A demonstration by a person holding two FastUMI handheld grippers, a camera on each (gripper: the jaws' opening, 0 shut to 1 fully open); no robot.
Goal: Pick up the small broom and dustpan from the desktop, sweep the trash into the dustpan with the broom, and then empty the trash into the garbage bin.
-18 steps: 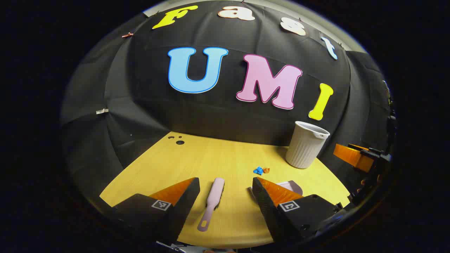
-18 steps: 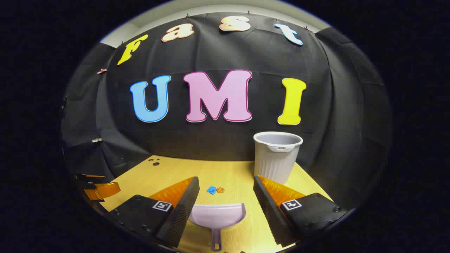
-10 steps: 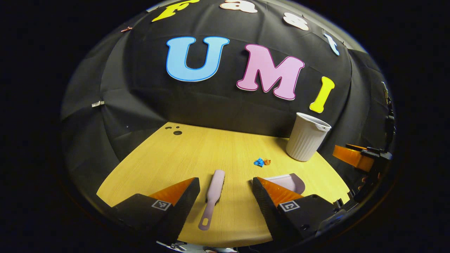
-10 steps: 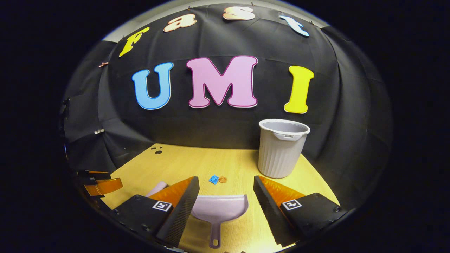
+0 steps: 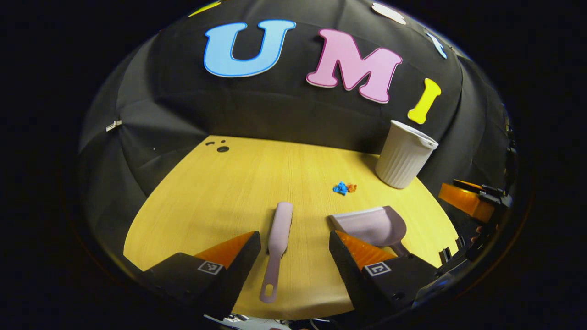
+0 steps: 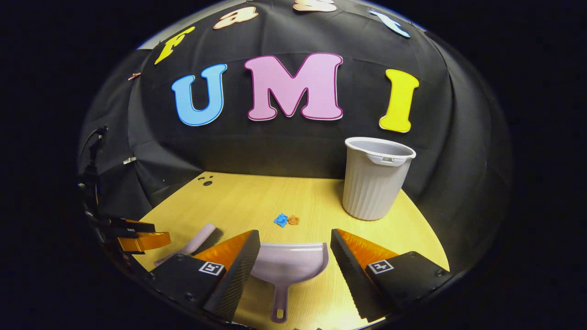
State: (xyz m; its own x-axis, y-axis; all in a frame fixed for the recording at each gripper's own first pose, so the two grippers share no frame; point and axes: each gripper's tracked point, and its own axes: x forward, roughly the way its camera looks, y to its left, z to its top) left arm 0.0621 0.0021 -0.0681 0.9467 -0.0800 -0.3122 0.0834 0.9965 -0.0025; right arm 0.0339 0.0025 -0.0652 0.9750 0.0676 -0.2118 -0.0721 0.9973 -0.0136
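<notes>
Left gripper (image 5: 295, 250): its fingers are spread wide above the near edge of the desktop, one on each side of the broom's handle, touching nothing. It also shows at the left edge of the right gripper view (image 6: 137, 238).
Right gripper (image 6: 295, 252): its fingers are spread wide, standing on either side of the dustpan without touching it. It also shows at the far right of the left gripper view (image 5: 467, 201).
Broom (image 5: 279, 236): a small pale pink brush lying flat on the desktop, handle pointing to the near edge, with a hanging hole at its end. In the right gripper view (image 6: 190, 243) it lies left of the dustpan.
Dustpan (image 6: 289, 266): pale pink, flat on the desktop, mouth facing far toward the trash, handle toward the near edge. In the left gripper view (image 5: 371, 224) it sits right of the broom.
Trash (image 6: 286, 220): a blue scrap and an orange scrap side by side on the desktop, just beyond the dustpan's mouth (image 5: 344, 188).
Garbage bin (image 6: 376, 181): a ribbed grey-white bin, upright at the far right of the desktop (image 5: 403, 156).
Desktop (image 5: 238, 192): yellow wood grain, with small dark holes at the far left corner.
</notes>
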